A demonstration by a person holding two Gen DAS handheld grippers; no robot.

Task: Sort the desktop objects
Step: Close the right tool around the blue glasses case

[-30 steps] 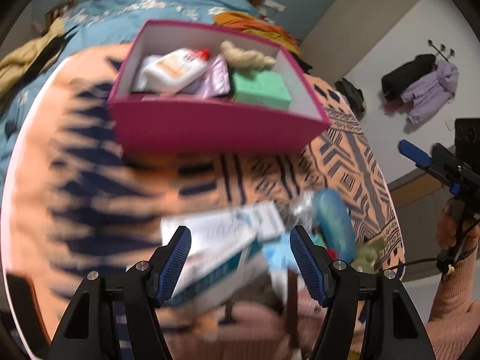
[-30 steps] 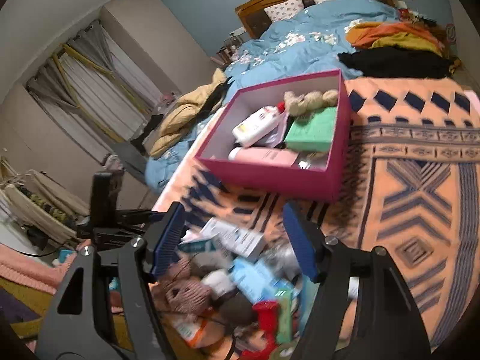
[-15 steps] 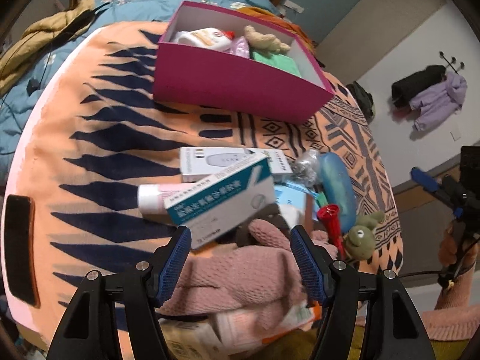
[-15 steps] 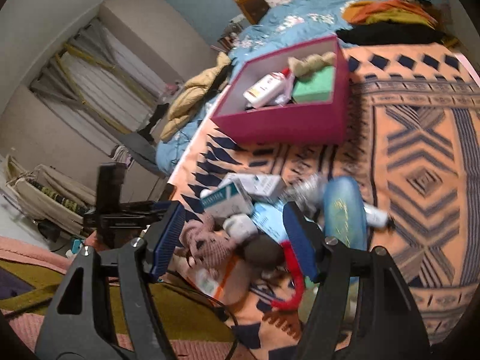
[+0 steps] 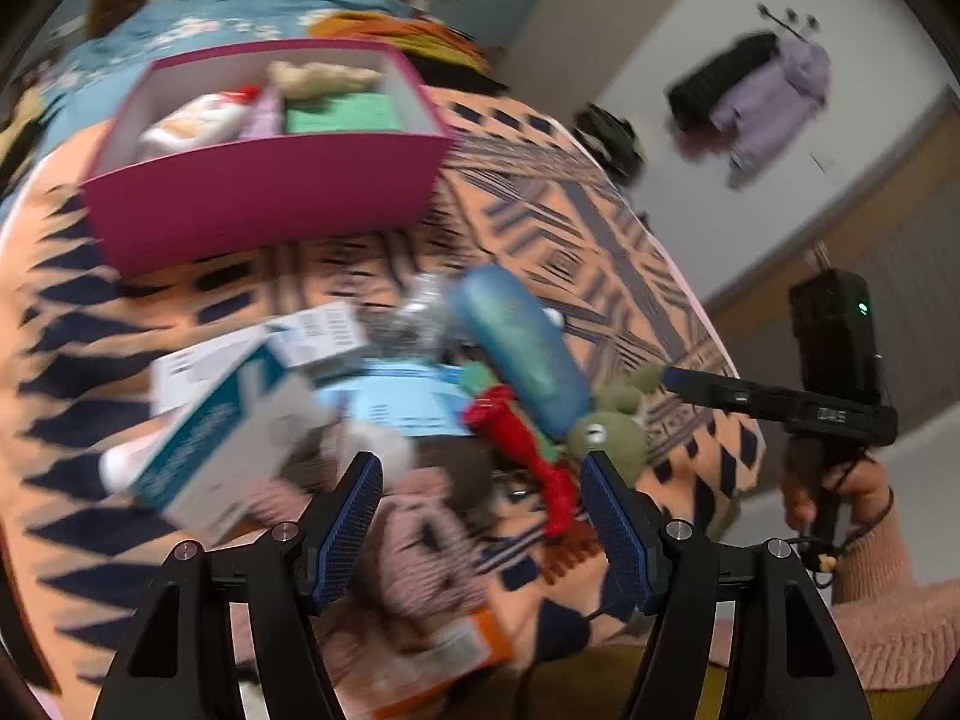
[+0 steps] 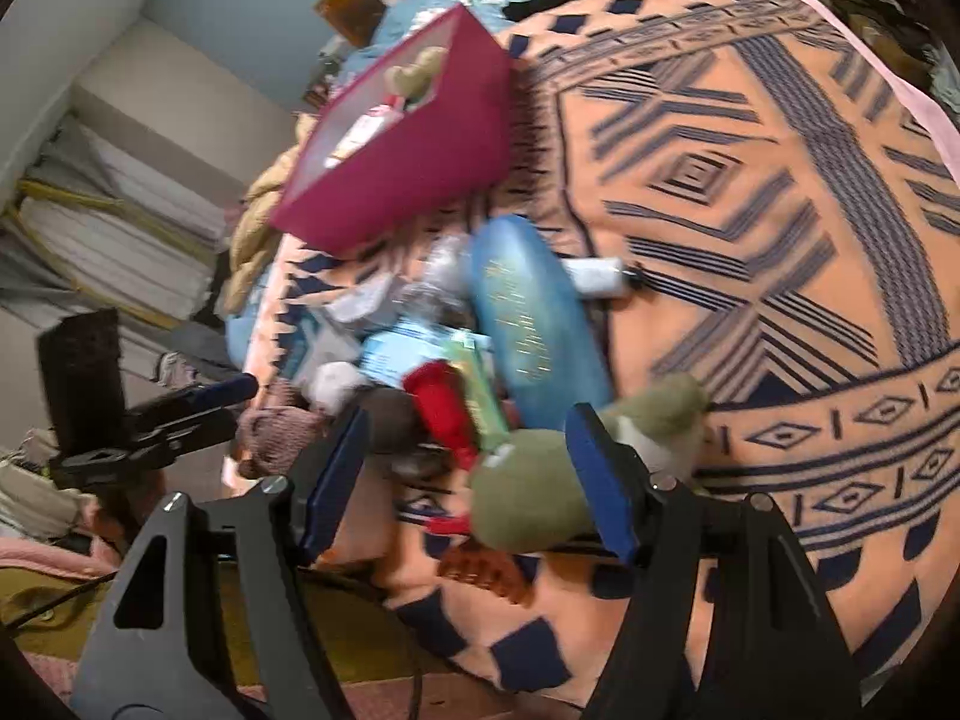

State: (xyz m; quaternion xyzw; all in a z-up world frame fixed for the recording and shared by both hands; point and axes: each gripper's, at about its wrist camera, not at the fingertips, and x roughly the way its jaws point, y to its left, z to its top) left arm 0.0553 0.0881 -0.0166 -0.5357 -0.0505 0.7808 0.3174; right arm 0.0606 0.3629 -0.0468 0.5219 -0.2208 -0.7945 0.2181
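Observation:
A magenta box (image 5: 270, 198) at the back of the orange patterned blanket (image 5: 600, 228) holds a white bottle (image 5: 198, 123), a green pack and a beige plush. In front of it lies a heap: a teal-and-white carton (image 5: 222, 444), a blue oblong case (image 5: 522, 348), a red item (image 5: 522, 444), a green plush (image 5: 612, 432) and a pink knit (image 5: 420, 540). My left gripper (image 5: 480, 516) hovers open over the knit. My right gripper (image 6: 468, 480) is open low at the heap. The green plush (image 6: 534, 498) sits partly between its fingers, behind the right one.
A white tube (image 6: 594, 276) lies beside the blue case (image 6: 528, 324). The blanket's edge (image 6: 540, 678) drops off just below the heap. A hand in a pink sleeve (image 5: 840, 498) holds the right gripper at the right. A bed with blue bedding (image 5: 252, 6) is behind the box.
Both views are blurred by motion. The right gripper has dropped close to the heap and turned, bringing the green plush between its fingers. The left view has swung right. Both stay open.

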